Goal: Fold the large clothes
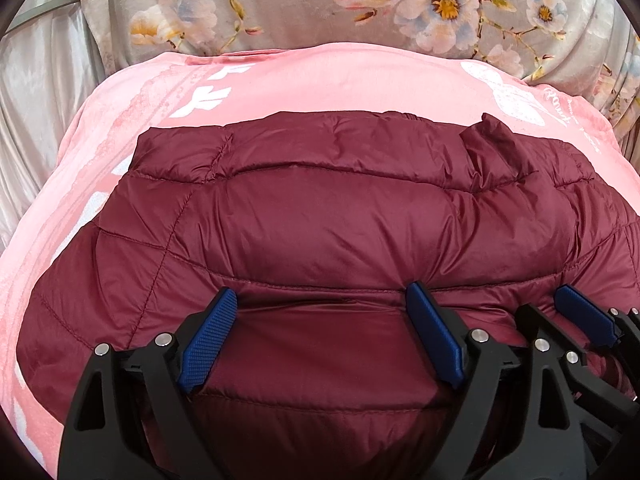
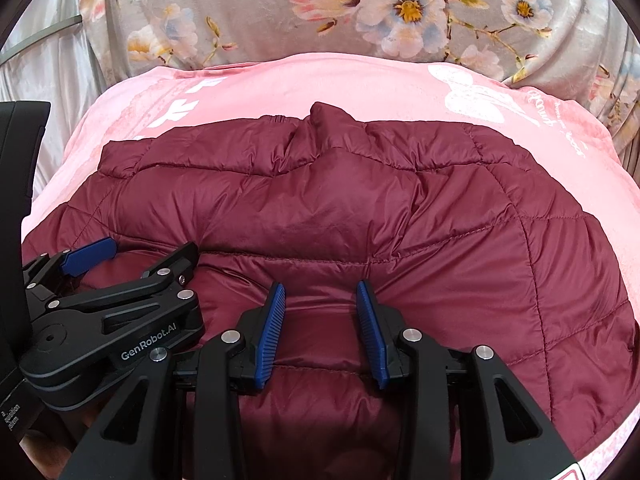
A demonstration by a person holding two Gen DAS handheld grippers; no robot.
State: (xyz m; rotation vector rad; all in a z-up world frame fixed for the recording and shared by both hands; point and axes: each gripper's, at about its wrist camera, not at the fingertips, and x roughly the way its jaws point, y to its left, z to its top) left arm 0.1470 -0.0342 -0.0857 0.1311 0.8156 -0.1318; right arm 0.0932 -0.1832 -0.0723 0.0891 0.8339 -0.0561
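1. lying folded on a pink blanket (image 1: 320, 80), the maroon quilted jacket (image 1: 320, 208) fills the middle of both views, its collar end at the far edge and its near edge under the two tongs.
2. the left tongs (image 1: 320, 320) stand wide apart, blue pads (image 1: 208, 340) resting against the puffy fabric on each side of a near panel; the fabric between them lies loose, so nothing is gripped.
3. the right tongs (image 2: 322, 320) sit just to the right of the left ones, jaws about half closed with a ridge of the jacket between the blue pads (image 2: 370, 332); whether they truly pinch it i cannot tell.
4. the pink blanket carries white printed marks and spreads out on all sides of the jacket.
5. a grey floral sheet (image 2: 280, 20) lies beyond the blanket's far edge, with pale satin cloth (image 1: 44, 120) at the far left.
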